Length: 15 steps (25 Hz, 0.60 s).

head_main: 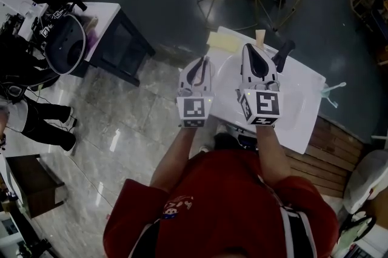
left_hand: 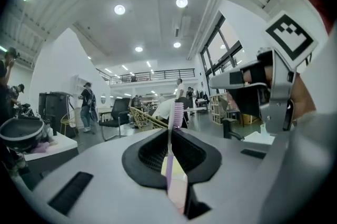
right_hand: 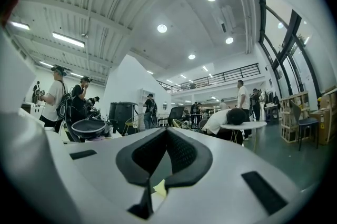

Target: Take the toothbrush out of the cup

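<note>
one toothbrush (left_hand: 169, 149), perhaps one cup (head_main: 260, 37)

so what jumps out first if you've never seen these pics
The purple toothbrush stands upright at the middle of the left gripper view, bristles on top, clamped in the jaws of the left gripper. In the head view a person in a red shirt holds both grippers out over a white table. The right gripper has its jaws together on nothing.

Toothbrush (left_hand: 169, 146) smooth plastic; floor (head_main: 121, 126) glossy tile; decking (head_main: 330, 157) wood.
</note>
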Motion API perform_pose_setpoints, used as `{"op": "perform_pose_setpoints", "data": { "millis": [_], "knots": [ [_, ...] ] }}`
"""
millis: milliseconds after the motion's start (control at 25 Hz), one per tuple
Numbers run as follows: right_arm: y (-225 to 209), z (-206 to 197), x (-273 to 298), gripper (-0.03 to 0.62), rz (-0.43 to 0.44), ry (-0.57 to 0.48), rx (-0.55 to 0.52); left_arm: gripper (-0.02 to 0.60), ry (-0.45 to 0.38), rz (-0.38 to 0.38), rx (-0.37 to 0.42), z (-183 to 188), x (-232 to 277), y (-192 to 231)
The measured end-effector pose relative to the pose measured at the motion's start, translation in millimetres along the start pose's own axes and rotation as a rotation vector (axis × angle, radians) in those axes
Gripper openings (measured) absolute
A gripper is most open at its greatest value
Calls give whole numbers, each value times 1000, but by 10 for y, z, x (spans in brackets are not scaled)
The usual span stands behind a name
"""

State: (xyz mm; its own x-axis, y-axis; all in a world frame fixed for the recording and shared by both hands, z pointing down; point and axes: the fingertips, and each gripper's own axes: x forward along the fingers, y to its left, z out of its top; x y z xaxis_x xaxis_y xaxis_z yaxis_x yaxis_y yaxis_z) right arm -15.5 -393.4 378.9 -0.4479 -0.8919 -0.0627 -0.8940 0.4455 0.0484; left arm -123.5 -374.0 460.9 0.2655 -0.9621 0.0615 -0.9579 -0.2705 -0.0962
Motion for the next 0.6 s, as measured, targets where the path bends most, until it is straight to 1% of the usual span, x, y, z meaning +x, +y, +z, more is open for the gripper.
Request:
{"op": "perform_pose_setpoints", "data": {
  "millis": [120,240,440,600],
  "knots": [
    [45,33,-8,28,3,-6,-1,46,-19,12,-22,186,-65,47],
    [77,96,-29,26,4,-19,-3,46,-71,4,-50,470,-140,54],
    [102,196,-56,26,-1,-40,-2,46,-144,13,-62,898,-272,148],
    [163,234,-89,28,6,-49,0,46,-201,41,-57,1135,-394,210]
  ]
}}
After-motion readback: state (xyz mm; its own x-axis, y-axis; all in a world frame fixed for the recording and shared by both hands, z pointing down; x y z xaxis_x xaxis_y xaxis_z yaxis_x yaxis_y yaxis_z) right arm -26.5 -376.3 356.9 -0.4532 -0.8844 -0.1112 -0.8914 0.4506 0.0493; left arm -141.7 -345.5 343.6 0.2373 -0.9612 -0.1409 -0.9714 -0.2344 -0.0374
